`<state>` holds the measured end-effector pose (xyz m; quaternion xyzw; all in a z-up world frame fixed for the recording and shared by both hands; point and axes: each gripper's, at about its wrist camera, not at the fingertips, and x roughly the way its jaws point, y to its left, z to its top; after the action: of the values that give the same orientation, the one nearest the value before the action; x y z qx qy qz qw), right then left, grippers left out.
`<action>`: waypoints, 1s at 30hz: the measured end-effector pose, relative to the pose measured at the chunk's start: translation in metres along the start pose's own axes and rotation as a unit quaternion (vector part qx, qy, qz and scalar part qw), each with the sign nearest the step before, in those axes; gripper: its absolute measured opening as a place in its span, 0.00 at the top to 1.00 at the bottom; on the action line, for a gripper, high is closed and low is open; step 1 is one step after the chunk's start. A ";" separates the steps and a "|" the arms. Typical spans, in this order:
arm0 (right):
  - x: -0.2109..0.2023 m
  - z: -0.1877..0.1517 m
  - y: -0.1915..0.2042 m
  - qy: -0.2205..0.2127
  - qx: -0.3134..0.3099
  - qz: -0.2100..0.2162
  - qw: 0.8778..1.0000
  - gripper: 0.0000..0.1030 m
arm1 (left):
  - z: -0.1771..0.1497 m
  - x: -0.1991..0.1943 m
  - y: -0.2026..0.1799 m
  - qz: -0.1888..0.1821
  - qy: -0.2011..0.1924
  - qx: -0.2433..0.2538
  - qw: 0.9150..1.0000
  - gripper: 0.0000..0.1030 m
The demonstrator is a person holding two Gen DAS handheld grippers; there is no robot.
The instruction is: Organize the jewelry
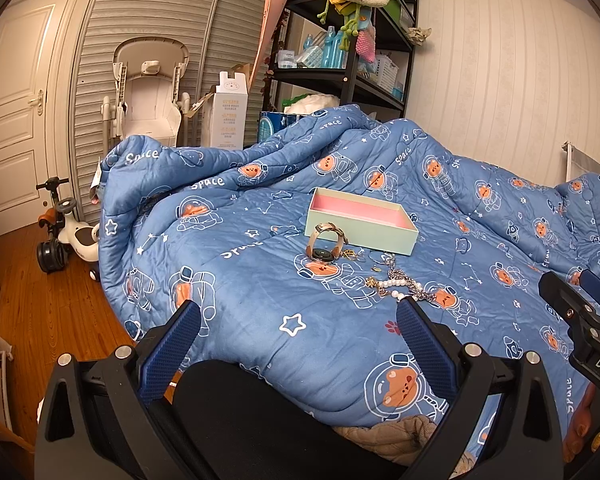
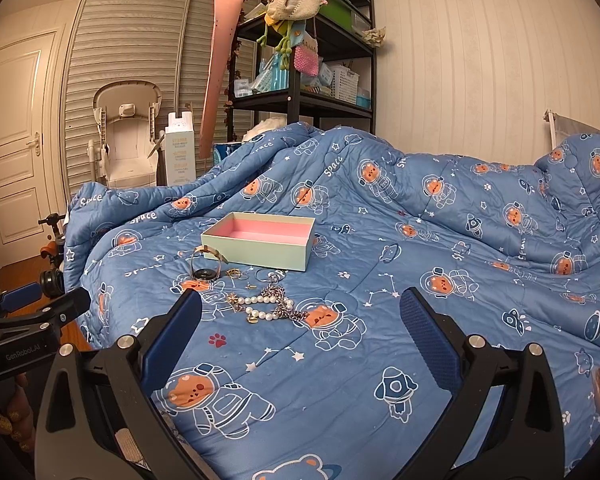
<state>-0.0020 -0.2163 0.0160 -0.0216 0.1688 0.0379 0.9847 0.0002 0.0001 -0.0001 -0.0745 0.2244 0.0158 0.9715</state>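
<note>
Left wrist view, items as you hold them:

1. Your left gripper: fingers spread wide, nothing between them, hovering above the quilt. Your right gripper shows at the far right edge, also over the bed.
2. Box: pale green outside, pink inside, lid off, lying ahead of the left gripper and slightly to its right, on the quilt. No jewelry visible in the part of the interior that shows.
3. Watch: standing on its edge, strap looped, touching or just in front of the box's near left corner.
4. Pearl bracelet: lying with a tangle of chain just ahead of the left gripper's right finger.
5. Small rings and earrings: loose between the watch and the pearls; too small to sort by kind.

Right wrist view:

6. Your right gripper: fingers wide apart, empty, above the quilt. Your left gripper appears at the left edge.
7. Box: ahead and left of centre, open.
8. Watch, small pieces and pearl bracelet: all ahead, nearer the right gripper's left finger, between the gripper and the box.
</note>
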 end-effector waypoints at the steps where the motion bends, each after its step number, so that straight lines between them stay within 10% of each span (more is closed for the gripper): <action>1: 0.000 0.000 0.000 0.000 0.000 0.000 1.000 0.05 | 0.000 0.000 0.000 0.000 0.000 0.000 1.000 0.07; 21: 0.002 -0.001 -0.001 0.010 0.011 0.012 1.000 0.05 | -0.006 0.009 -0.006 -0.001 0.003 -0.003 1.000 0.07; 30: 0.054 -0.006 0.002 0.125 0.005 0.076 0.989 0.05 | -0.008 0.021 -0.006 -0.041 0.040 -0.004 0.998 0.07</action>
<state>0.0467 -0.2106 -0.0079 -0.0087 0.2922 0.1086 0.9501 0.0160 -0.0071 -0.0156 -0.0880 0.2599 -0.0262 0.9613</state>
